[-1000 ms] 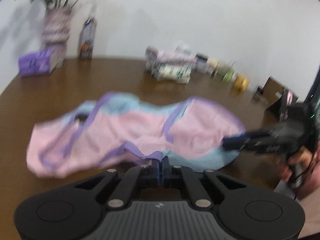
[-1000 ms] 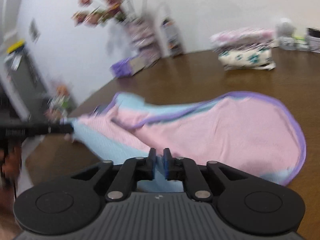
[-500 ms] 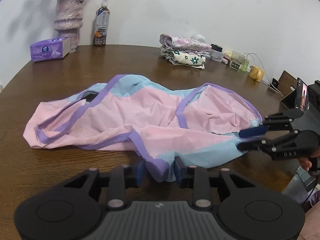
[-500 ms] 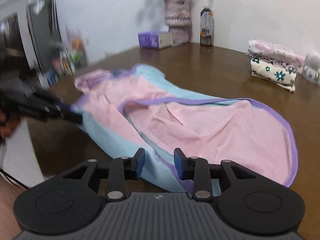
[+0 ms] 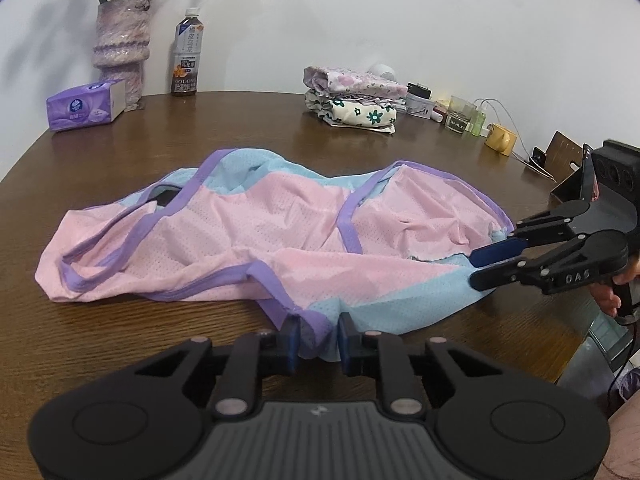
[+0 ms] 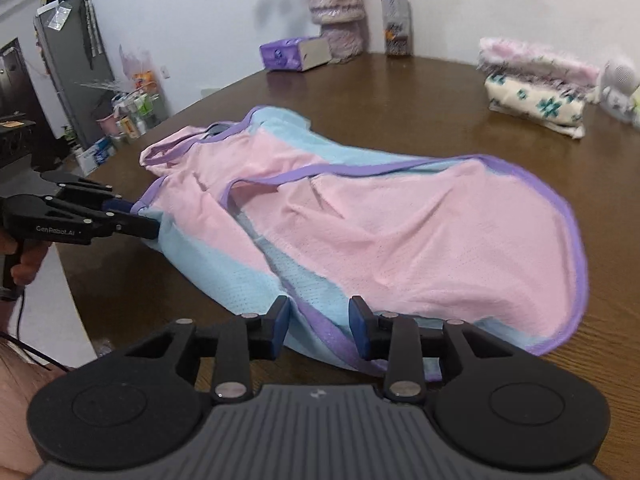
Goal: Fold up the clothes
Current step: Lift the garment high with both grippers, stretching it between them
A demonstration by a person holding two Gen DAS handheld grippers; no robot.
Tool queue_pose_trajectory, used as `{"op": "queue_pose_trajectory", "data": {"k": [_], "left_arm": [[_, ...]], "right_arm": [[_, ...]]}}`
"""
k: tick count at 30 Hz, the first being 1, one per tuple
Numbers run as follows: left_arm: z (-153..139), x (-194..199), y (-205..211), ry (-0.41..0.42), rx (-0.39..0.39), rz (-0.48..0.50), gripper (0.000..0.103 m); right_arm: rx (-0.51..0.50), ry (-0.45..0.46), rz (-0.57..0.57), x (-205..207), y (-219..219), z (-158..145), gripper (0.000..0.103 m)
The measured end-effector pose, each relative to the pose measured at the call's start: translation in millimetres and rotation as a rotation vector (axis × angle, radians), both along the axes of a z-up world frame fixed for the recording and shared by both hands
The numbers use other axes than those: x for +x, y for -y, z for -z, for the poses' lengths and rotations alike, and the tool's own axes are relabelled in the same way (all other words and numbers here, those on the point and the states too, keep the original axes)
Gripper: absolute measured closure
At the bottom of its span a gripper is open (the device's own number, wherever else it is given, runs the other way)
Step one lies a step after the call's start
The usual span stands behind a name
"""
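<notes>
One garment (image 5: 256, 240) lies crumpled, unfolded, on the table (image 5: 120, 344); left gripper (image 5: 318, 338) closing around its near hem, right gripper (image 6: 318, 330) spread over it; two folded pieces (image 5: 352, 100) wait far back.

The right gripper (image 6: 319, 326) stands with jaws apart over the near hem of the pink, blue and purple garment (image 6: 360, 224) lying on the brown table (image 6: 400, 92). At left, the left gripper (image 6: 138, 216) meets the garment's edge, jaws closing.
</notes>
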State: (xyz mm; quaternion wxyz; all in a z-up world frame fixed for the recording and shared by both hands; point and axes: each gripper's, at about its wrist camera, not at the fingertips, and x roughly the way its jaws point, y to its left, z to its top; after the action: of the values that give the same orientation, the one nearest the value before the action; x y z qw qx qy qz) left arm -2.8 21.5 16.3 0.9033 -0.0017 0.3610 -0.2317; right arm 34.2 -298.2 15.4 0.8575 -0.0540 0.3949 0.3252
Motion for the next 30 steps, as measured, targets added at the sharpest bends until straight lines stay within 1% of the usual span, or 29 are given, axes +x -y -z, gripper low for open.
{"op": "queue_pose_trajectory", "data": {"k": [2,3,4,5,6,9,11,13,15,17,20,22,25,28,30], "left_arm": [[2.0,0.1,1.3,0.000,0.015,0.002,0.086],[2.6,-0.1,2.0,0.004,0.024,0.003,0.097],[2.7,-0.6,2.4,0.010,0.032,0.003,0.101],[0.4,-2.3,2.1,0.027,0.032,0.003,0.101],[-2.0,-4.0,1.7,0.044,0.032,0.003,0.101],[-18.3,-7.9,0.1,0.111,0.039,0.000,0.101],[-38.8,-6.5,1.3,0.176,0.061,0.015,0.101],[-67.7,-1.8,5.9,0.263,0.096,0.034,0.101],[-102.7,4.3,12.7,0.365,0.131,0.046,0.101],[-135.9,10.0,18.7,0.454,0.154,0.041,0.102],[-170.1,8.3,21.8,0.537,0.145,0.026,0.102],[-180.7,0.8,21.5,0.573,0.132,0.024,0.102],[-186.3,-4.9,17.9,0.584,0.105,0.034,0.102],[-184.1,5.0,22.0,0.565,0.108,0.033,0.102],[-182.2,24.0,27.5,0.542,0.132,0.027,0.102]], "right_arm": [[-0.039,0.012,-0.034,-0.7,-9.0,0.2,0.070],[-0.071,0.028,-0.054,-2.9,-15.3,-0.3,0.071],[-0.109,0.051,-0.076,-7.0,-22.4,-0.7,0.080],[-0.150,0.079,-0.099,-12.0,-29.6,-1.0,0.086],[-0.184,0.100,-0.115,-16.2,-35.7,-1.7,0.099],[-0.215,0.159,-0.083,-21.3,-38.9,-9.8,0.100],[-0.164,0.196,-0.032,-19.7,-30.0,-24.7,0.100],[-0.103,0.246,0.012,-17.8,-20.3,-46.6,0.101],[-0.045,0.298,0.054,-15.8,-11.0,-69.5,0.101],[-0.011,0.378,0.084,-12.3,-5.6,-100.9,0.101],[0.047,0.497,0.119,-12.8,-1.8,-148.2,0.101],[0.080,0.550,0.134,-18.3,1.9,-170.5,0.101],[0.106,0.593,0.132,-30.9,8.0,-186.6,0.101],[0.123,0.618,0.136,-38.7,15.8,-194.6,0.101],[0.117,0.622,0.141,-34.8,15.9,-196.3,0.101]]}}
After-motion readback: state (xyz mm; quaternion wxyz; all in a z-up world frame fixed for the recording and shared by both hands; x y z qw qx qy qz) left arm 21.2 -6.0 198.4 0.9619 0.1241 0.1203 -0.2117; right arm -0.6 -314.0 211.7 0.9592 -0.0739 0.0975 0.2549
